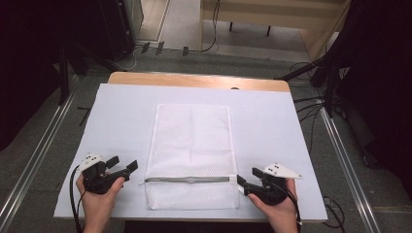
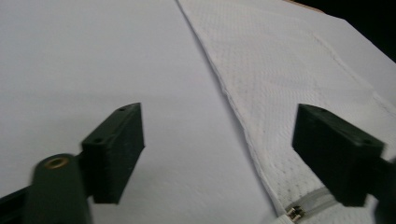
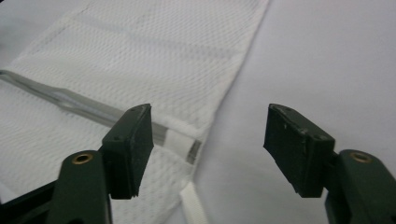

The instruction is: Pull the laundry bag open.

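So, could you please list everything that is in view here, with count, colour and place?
White mesh laundry bag: one, white, flat at the middle of the sheet, between the two grippers.
Grey zipper: one, grey, closed across the bag near its near end.
White sheet: one, white, covering most of the table top.
Wooden table: one, light brown, far edge showing beyond the sheet.
Metal floor rails: two, grey, on the floor left and right of the table.
Left gripper: one, black, left of the bag, jaws open, nothing between them.
Right gripper: one, black, at the bag's right edge by the zipper's end, jaws open.
Hands: two, holding the grippers at the near edge.
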Available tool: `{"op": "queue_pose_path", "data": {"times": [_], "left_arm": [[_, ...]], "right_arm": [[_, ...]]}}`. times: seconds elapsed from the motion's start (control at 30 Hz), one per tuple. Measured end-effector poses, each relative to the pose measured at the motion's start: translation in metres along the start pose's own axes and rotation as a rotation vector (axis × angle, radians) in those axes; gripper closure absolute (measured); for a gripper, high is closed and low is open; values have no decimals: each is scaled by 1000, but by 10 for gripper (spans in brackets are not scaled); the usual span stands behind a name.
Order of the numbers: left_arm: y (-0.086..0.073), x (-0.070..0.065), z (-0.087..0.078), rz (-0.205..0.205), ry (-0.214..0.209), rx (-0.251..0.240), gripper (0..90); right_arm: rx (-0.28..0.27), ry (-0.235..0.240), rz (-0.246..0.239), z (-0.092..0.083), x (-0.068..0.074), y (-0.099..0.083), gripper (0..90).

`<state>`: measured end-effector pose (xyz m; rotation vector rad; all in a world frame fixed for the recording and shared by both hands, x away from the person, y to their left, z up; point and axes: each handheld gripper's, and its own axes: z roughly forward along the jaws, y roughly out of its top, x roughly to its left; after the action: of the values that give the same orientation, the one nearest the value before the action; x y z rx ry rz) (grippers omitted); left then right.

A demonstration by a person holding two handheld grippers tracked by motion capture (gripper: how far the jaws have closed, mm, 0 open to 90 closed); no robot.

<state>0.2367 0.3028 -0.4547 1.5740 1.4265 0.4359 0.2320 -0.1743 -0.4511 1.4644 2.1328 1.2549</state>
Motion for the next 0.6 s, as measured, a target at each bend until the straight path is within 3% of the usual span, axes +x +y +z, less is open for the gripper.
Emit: {"op": "queue_pose_path", "data": {"times": [0.07,0.17,0.23,0.27,0.5,0.6], "left_arm": [[3,1,-3,61,13,-15,117],[4,-3,-5,193,95,-4,92],[5,-2,-7,238,76,-10,90],[5,-1,-7,233,61,-17,83],[6,8,-9,239,111,-4,77],[6,11,-11,259,97,-6,56]], "right_arm": [[-27,-35,-12,-3,-7,1,289],[-47,-67,-20,-6,-17,3,281],[-57,-93,-34,-7,-24,4,276],[-60,-110,-36,-8,-26,4,274],[-110,-149,-34,-20,-53,3,236],[-132,-189,-16,-27,-67,0,206]]}}
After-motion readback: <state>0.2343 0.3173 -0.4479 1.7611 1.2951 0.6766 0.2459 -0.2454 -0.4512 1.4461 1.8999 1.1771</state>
